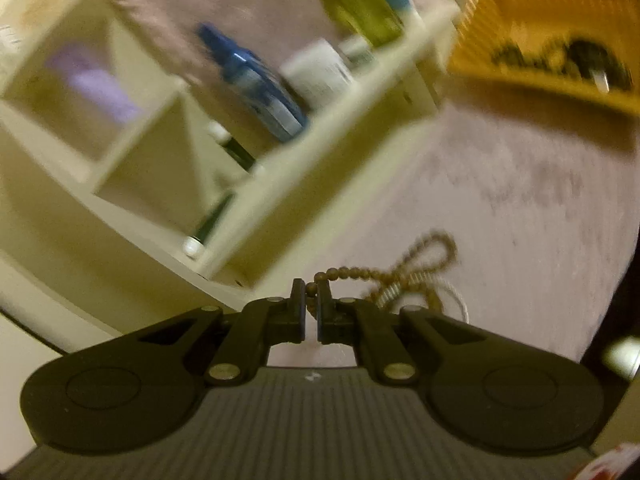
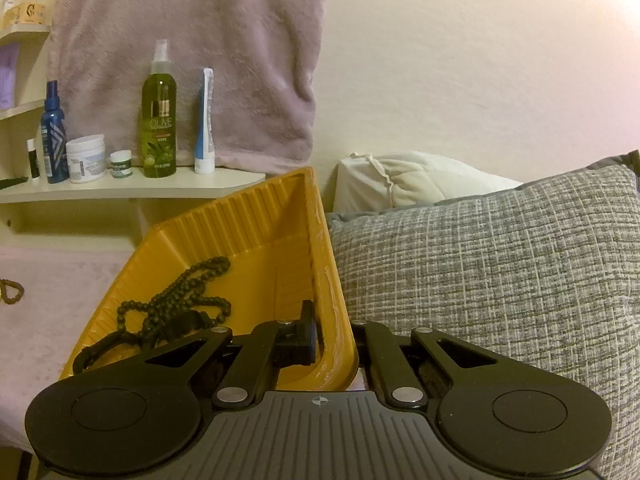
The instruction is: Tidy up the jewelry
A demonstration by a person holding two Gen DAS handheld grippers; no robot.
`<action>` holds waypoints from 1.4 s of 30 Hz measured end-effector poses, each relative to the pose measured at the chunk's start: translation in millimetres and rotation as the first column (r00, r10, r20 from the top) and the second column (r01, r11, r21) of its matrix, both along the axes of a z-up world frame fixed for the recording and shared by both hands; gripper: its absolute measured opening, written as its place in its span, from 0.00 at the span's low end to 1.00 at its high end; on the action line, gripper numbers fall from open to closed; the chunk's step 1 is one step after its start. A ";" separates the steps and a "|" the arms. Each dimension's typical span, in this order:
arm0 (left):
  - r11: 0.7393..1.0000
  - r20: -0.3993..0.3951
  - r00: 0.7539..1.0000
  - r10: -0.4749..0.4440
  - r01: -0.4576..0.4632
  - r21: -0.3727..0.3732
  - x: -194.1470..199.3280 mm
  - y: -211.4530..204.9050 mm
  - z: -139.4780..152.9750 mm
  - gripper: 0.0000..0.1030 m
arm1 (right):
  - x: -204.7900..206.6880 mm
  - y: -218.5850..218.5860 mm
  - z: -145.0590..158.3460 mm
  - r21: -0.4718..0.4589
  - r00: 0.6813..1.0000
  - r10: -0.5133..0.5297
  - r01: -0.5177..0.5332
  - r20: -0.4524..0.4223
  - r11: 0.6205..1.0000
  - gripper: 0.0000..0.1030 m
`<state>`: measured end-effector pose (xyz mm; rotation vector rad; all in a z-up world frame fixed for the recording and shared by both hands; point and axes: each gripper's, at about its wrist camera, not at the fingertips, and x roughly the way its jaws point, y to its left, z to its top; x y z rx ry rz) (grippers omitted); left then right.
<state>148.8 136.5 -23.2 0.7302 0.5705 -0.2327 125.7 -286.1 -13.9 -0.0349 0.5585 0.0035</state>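
Crowding shelf: bottles, jars.

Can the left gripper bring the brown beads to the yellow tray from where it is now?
Probably yes. The left gripper is shut on the brown beads, and only bare pink cloth lies between it and the yellow tray. The right gripper clamps the tray's wall, holding it.

Prob. bedroom at home: pillow, toiletries shelf.
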 end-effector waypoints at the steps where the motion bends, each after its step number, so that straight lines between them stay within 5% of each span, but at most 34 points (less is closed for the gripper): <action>1: 1.000 0.013 1.000 0.006 -0.005 -0.019 0.6 2.2 6.8 0.04 | -0.2 0.1 0.3 0.000 1.000 0.000 0.000 0.001 1.000 0.05; 12: 0.982 0.095 0.995 0.014 0.004 -0.189 -2.5 0.1 66.6 0.04 | -0.4 1.6 1.8 0.000 1.000 0.005 -0.005 0.006 1.000 0.05; 42: 0.939 0.201 0.970 -0.134 0.189 -0.287 6.0 -71.5 130.5 0.00 | -0.2 3.8 4.3 0.015 1.000 0.012 -0.013 0.017 1.000 0.05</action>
